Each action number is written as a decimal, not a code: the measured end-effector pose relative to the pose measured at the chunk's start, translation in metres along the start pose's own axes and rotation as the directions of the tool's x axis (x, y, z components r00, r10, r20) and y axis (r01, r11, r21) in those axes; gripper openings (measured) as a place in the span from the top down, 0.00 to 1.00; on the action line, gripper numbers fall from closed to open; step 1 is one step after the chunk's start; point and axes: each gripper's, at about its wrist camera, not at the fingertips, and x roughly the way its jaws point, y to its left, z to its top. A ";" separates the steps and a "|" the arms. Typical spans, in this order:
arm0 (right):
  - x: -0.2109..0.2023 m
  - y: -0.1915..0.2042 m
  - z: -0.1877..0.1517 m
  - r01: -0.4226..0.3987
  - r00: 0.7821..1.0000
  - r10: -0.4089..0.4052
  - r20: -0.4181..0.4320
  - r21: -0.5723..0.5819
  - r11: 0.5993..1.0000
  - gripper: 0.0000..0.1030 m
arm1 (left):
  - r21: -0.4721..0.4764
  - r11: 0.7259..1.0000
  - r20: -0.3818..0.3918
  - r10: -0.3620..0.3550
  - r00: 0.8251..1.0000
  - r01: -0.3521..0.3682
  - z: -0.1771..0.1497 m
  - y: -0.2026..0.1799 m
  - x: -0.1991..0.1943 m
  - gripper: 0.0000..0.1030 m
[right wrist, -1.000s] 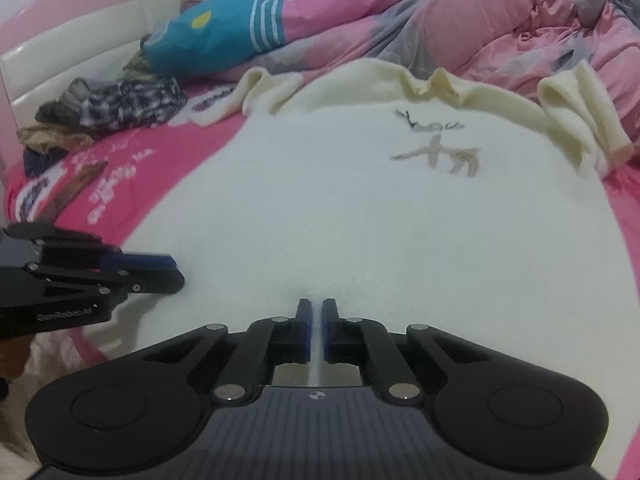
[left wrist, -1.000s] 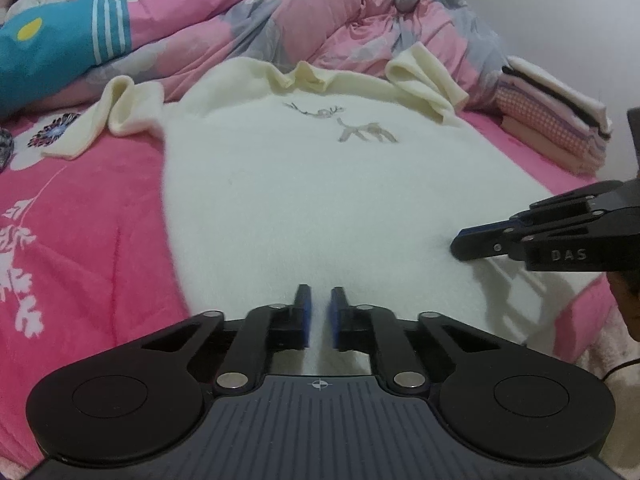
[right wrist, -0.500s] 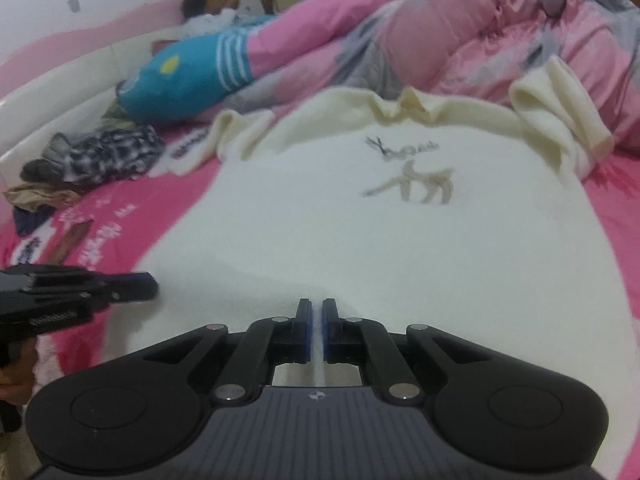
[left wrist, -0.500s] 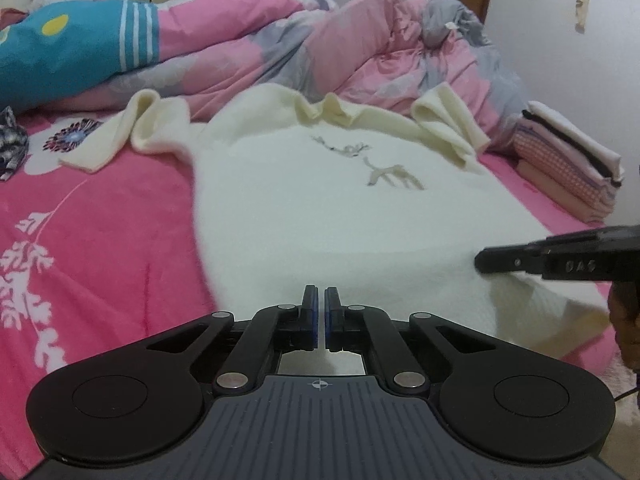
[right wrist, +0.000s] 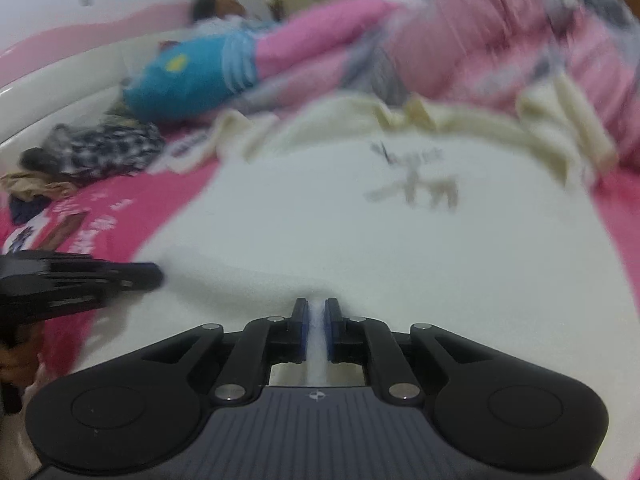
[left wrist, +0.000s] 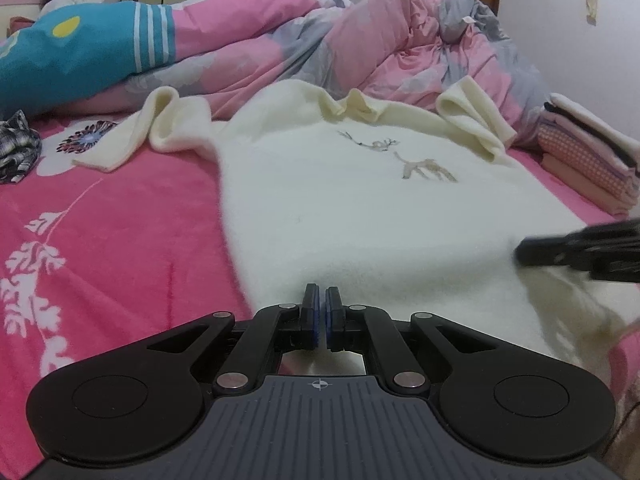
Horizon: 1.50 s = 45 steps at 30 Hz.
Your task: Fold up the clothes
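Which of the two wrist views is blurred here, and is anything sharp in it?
Right wrist view: heavy motion blur smears the cream sweater and pink quilt; only the right gripper stays crisp. Left wrist view: sharp, apart from fisheye bending and the smeared other gripper at the right edge.

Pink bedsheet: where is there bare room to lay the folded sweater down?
Bare pink bedsheet lies left of the cream sweater, bordered far off by the plaid clothes and the sweater's left sleeve. Crowded: rumpled quilt behind, folded stack on the right.
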 end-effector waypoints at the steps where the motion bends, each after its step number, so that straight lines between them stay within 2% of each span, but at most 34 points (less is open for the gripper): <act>1: -0.007 0.006 0.001 -0.017 1.000 0.018 0.019 -0.032 0.999 0.80 | -0.006 1.000 0.000 -0.002 1.000 0.002 0.000 0.002 0.000 0.97; 3: -0.010 0.019 0.003 -0.056 0.998 0.058 0.018 -0.096 0.994 0.54 | -0.032 0.999 -0.002 -0.012 1.000 0.011 0.000 0.006 -0.001 0.97; 4: -0.006 0.026 0.004 -0.065 0.998 0.067 0.006 -0.131 0.989 0.51 | -0.044 0.999 -0.004 -0.016 1.000 0.015 0.000 0.008 -0.001 0.97; 10: 0.019 0.063 0.011 -0.163 0.987 0.155 -0.052 -0.284 0.945 0.53 | -0.040 0.999 -0.031 0.002 1.000 -0.004 0.011 0.016 -0.025 0.97; 14: 0.031 0.085 0.015 -0.211 0.977 0.188 -0.097 -0.404 0.890 0.52 | 0.042 0.996 -0.001 0.080 0.997 -0.080 0.036 0.028 -0.072 0.97; 17: 0.050 0.094 0.011 -0.249 0.966 0.185 -0.182 -0.448 0.859 0.54 | 0.060 0.989 0.033 0.136 0.990 -0.138 0.054 0.044 -0.107 0.96; 19: 0.056 0.094 0.011 -0.267 0.960 0.203 -0.192 -0.420 0.867 0.65 | 0.028 0.993 0.015 0.112 0.994 -0.112 0.053 0.052 -0.117 0.96; 20: 0.058 0.094 0.011 -0.276 0.957 0.212 -0.197 -0.405 0.872 0.83 | 0.001 0.997 -0.004 0.081 0.997 -0.081 0.047 0.054 -0.116 0.96; 21: 0.058 0.095 0.013 -0.266 0.960 0.207 -0.189 -0.391 0.881 0.91 | -0.033 0.999 -0.032 0.042 0.999 -0.043 0.039 0.055 -0.112 0.96; 23: 0.058 0.092 0.016 -0.257 0.963 0.210 -0.167 -0.352 0.900 0.96 | -0.112 0.993 -0.098 -0.040 0.994 0.028 0.017 0.055 -0.098 0.96; 26: 0.059 0.091 0.018 -0.241 0.968 0.203 -0.146 -0.330 0.913 0.96 | -0.187 0.977 -0.161 -0.132 0.978 0.101 -0.010 0.044 -0.079 0.96; 28: 0.061 0.090 0.020 -0.239 0.969 0.206 -0.136 -0.310 0.920 0.96 | -0.208 0.969 -0.173 -0.170 0.970 0.133 -0.022 0.035 -0.072 0.96; 31: 0.066 0.088 0.026 -0.263 0.963 0.237 -0.127 -0.263 0.928 0.96 | -0.204 0.966 -0.155 -0.192 0.969 0.159 -0.026 0.026 -0.069 0.94; 34: 0.075 0.092 0.028 -0.276 0.960 0.254 -0.121 -0.236 0.932 0.96 | -0.222 0.959 -0.132 -0.210 0.969 0.178 -0.022 0.028 -0.071 0.84; 36: 0.084 0.095 0.022 -0.265 0.963 0.244 -0.119 -0.233 0.936 0.96 | -0.232 0.955 -0.122 -0.218 0.968 0.186 -0.020 0.029 -0.072 0.83; 39: 0.085 0.087 0.020 -0.287 0.957 0.274 -0.095 -0.175 0.942 0.94 | -0.228 0.956 -0.124 -0.215 0.969 0.183 -0.016 0.027 -0.069 0.77; 40: 0.083 0.082 0.023 -0.298 0.953 0.287 -0.093 -0.140 0.944 0.93 | -0.225 0.957 -0.125 -0.212 0.969 0.181 -0.015 0.026 -0.068 0.75; 42: 0.069 0.064 0.030 -0.301 0.953 0.298 -0.063 -0.061 0.951 0.85 | -0.222 0.957 -0.125 -0.215 0.969 0.184 -0.012 0.023 -0.066 0.73; 45: 0.030 0.026 0.036 -0.254 0.967 0.253 0.035 0.027 0.967 0.82 | -0.220 0.955 -0.103 -0.225 0.969 0.198 -0.007 0.018 -0.063 0.68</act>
